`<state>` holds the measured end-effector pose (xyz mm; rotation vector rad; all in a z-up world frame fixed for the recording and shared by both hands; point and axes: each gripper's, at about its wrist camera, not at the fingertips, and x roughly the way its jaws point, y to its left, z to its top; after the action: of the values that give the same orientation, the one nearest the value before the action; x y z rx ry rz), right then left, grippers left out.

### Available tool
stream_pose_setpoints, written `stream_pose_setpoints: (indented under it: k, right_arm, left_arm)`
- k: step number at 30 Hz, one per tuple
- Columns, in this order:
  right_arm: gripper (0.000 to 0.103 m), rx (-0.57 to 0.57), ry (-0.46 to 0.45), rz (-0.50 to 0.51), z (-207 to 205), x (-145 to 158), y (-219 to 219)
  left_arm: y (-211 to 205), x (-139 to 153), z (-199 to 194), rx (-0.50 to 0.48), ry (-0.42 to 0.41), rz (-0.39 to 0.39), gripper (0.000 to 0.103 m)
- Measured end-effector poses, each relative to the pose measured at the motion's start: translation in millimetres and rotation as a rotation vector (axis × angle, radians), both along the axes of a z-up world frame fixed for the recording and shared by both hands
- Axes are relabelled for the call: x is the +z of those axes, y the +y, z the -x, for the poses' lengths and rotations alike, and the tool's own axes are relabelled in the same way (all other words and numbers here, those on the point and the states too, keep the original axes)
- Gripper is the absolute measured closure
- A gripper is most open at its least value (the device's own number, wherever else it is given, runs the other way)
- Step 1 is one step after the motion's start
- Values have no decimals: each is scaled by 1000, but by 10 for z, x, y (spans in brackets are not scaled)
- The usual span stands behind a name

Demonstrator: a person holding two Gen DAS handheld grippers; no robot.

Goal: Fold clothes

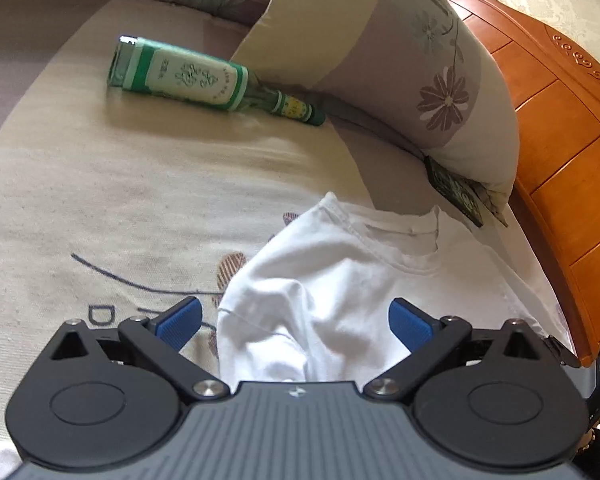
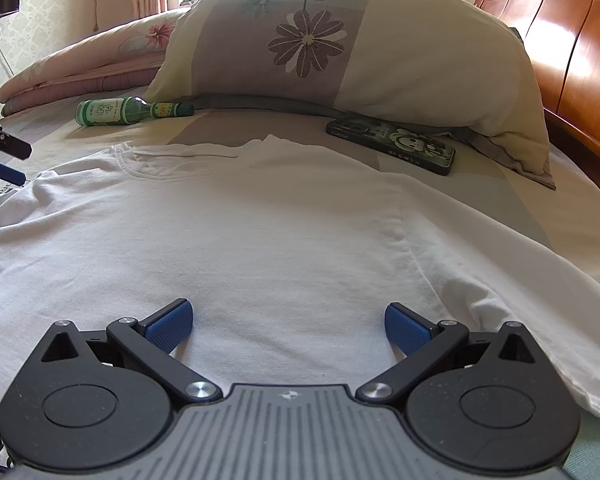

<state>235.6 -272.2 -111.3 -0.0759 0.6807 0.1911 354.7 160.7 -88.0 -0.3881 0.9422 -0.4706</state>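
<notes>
A white T-shirt (image 2: 240, 220) lies spread flat on the bed, collar (image 2: 160, 164) toward the pillow. In the left wrist view a bunched shoulder part of the T-shirt (image 1: 340, 272) sits under and between my left gripper's (image 1: 295, 322) blue pads, which stand wide apart and do not press on the cloth. The left gripper (image 2: 4, 156) also shows at the far left edge of the right wrist view, by the sleeve. My right gripper (image 2: 288, 326) is open over the shirt's lower body, with only flat cloth below it.
A green glass bottle (image 1: 188, 76) (image 2: 116, 112) lies on its side near a flowered pillow (image 1: 400, 60) (image 2: 340, 48). A dark phone (image 2: 392, 144) lies just beyond the shirt's right shoulder. A wooden headboard (image 2: 572, 48) bounds the right side, and a folded pink quilt (image 2: 80, 68) lies far left.
</notes>
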Motion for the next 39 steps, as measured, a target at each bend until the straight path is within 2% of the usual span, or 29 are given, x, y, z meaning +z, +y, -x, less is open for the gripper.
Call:
stream_pose_setpoints:
  k: [4,7,12,13,15,16,20,22,23,24,25,28,31,36,39]
  right_arm:
    - [0,1,-1,-2,0,-3,4]
    - [0,1,-1,-2,0,-4,8]
    - [0,2,-2,-3,-1,-6,7]
    - [0,2,-2,-3,-2,-7,7]
    - [0,2,-3,-3,-3,-8,8]
    - [0,3,-3,-2,-4,-9,8]
    - [0,3,-4,-4,-2,-11,6]
    - [0,2,-4,-5,2,-11,6]
    - [0,2,-5,-4,4,-11,7]
    - [0,2,-5,-4,4,-11,8]
    - [0,2,-5,-3,4,-12,7]
    - [0,3,-4,-4,3,-13,4]
    - [0,3,-5,-4,-1,-14,0]
    - [0,2,-5,-4,1,-15,-1]
    - [0,2,-5,-4,1,-15,-2]
  left_arm:
    - [95,-142,-19,-11,-5,116,8]
    - [195,-191,-38,25,12,194,14]
    - [180,-200,142,-100,10,189,16]
    - [218,-216,143,-89,13,204,18]
    - [269,-248,73,-39,27,215,33]
    - [291,-264,37,-15,34,220,37]
    - [276,-295,-67,-21,31,223,39]
    - [332,-345,-60,-7,31,233,49]
    - [375,-386,-44,18,39,229,65]
    - [417,-429,-27,45,47,225,86]
    - [450,-483,-9,77,61,223,96]
    - [480,-545,9,98,58,244,95]
    - [427,-494,27,97,41,198,95]
    - [159,-205,21,45,-38,-42,99]
    - [103,-58,-34,66,-74,-121,100]
